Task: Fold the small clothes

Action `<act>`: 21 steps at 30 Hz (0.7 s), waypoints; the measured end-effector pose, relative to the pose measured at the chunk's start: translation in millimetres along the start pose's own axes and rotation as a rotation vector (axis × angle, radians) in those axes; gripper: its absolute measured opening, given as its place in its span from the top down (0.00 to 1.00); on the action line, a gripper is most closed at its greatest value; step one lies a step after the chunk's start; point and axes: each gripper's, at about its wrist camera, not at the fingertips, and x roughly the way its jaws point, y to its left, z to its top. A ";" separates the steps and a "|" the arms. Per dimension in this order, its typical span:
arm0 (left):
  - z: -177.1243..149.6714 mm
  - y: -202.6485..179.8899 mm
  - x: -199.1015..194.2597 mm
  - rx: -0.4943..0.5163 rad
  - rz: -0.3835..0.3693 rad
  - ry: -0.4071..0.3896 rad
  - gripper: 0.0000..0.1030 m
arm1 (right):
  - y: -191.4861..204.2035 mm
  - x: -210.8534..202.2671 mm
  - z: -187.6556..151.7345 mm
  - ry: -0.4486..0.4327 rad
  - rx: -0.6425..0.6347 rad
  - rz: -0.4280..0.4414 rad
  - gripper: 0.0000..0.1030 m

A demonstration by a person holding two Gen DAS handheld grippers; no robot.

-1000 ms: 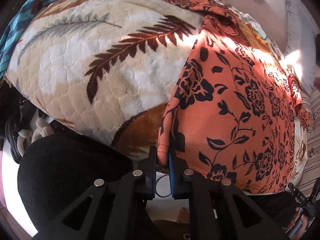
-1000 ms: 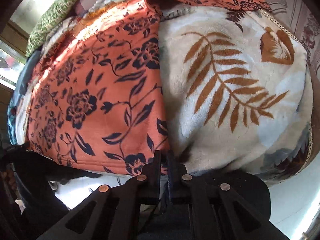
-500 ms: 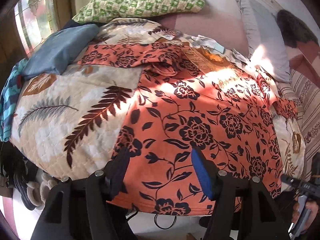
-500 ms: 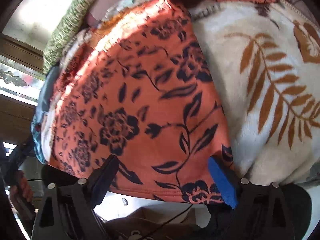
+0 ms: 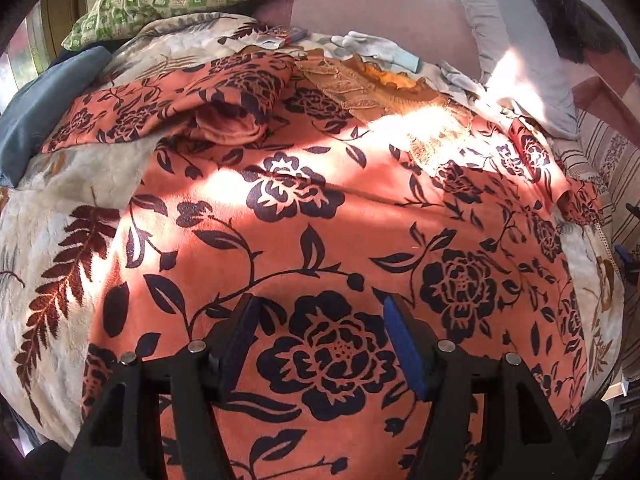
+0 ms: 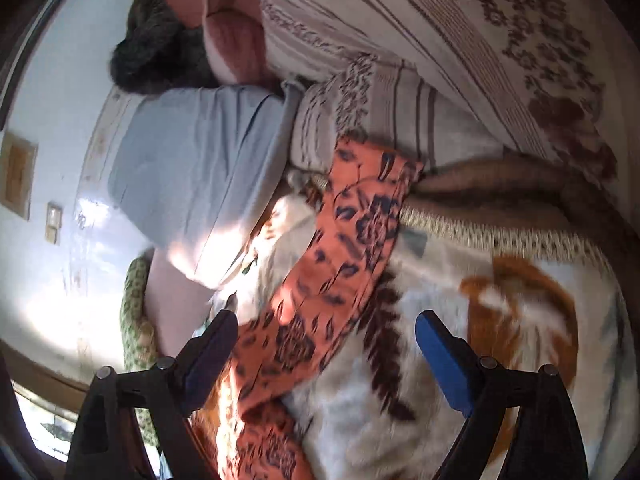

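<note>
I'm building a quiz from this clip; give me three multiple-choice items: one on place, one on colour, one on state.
1. Where does the garment lie?
A. on the leaf blanket
B. on the floor
C. on a chair

2. What colour are its flowers?
A. white
B. dark navy
C. green

3. How is the left gripper?
A. shut on the hem
B. shut on nothing
C. open above the cloth

A: the blanket shows around the garment.
B: dark blooms on orange cloth.
C: the fingers stand apart, nothing pinched.
</note>
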 end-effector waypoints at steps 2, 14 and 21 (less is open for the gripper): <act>-1.9 3.6 8.3 0.011 0.012 -0.005 0.36 | -3.4 22.0 24.3 -0.029 -0.017 -0.055 0.20; -11.6 -8.0 15.6 0.166 0.053 -0.094 0.19 | 29.0 98.7 66.4 -0.078 -0.294 -0.455 0.81; -5.4 8.0 9.6 0.052 -0.058 -0.094 0.19 | 165.9 78.1 17.0 -0.116 -0.588 -0.308 0.85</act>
